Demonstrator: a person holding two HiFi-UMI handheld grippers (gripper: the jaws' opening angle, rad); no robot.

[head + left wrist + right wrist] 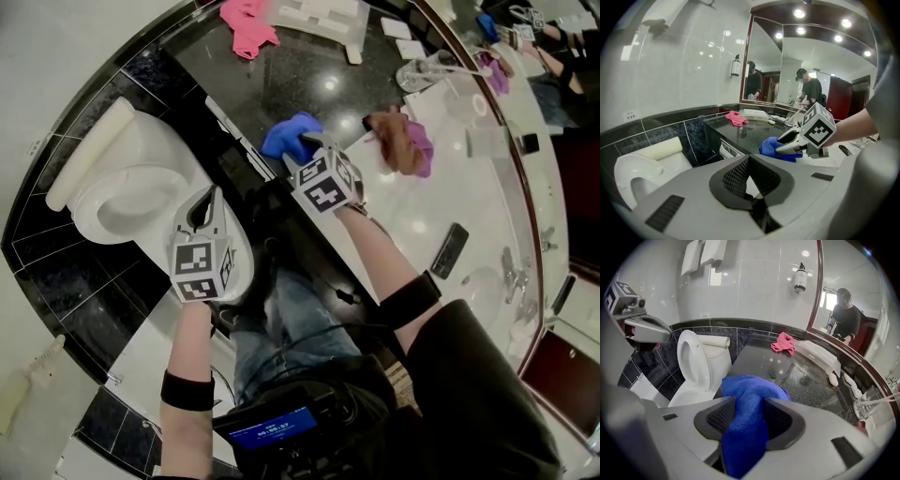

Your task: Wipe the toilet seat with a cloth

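1. The left gripper (pixel 749 159) has its fingers pressed together. The mesh pads meet at the tip and nothing sits between them.
2. The right gripper (pixel 750 401) has its fingers spread wide. The blue cloth (pixel 747 423) fills the gap and touches both pads, but no pinch shows.
3. In the right gripper view the cloth bunches up beyond the fingertips. It also runs back between the pads and is cut off at the bottom edge.
4. In the head view the right gripper's fingertips are buried in the cloth and partly covered by its marker cube (pixel 325 184). The cloth lies at the near corner of the dark counter (pixel 281 84), on the side next to the toilet.
5. The toilet seat (pixel 108 211) is well apart from the cloth, down and to the left of the counter. In the head view the left gripper hangs over its near end and hides it.
6. The left gripper view cuts the seat off at the picture's left edge. The rounded tank (pixel 665 147) shows behind it.
7. A pink cloth (pixel 246 23) lies at the far end of the counter.
8. The figures in the mirror (pixel 811 70) are too small to make out.
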